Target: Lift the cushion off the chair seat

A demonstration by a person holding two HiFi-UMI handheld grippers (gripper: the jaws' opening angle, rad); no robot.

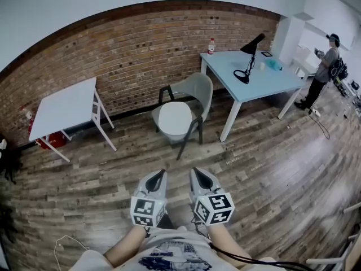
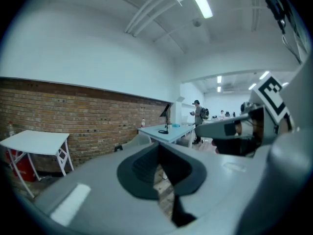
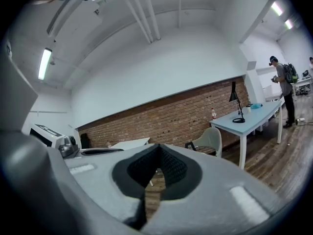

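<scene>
Left gripper and right gripper side by side, near level, fingers closed, empty.

Left hand-held gripper, right hand-held gripper: grey, marker cubes; black cable.

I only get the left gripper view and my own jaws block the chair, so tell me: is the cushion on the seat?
Observer: Yes. The head view shows a white cushion lying on the chair seat.
Operator: Is either gripper near it?
Observer: No. The left gripper and right gripper are side by side over the floor, well short of the chair.
Operator: Right jaws?
Observer: Shut, nothing between them.
</scene>
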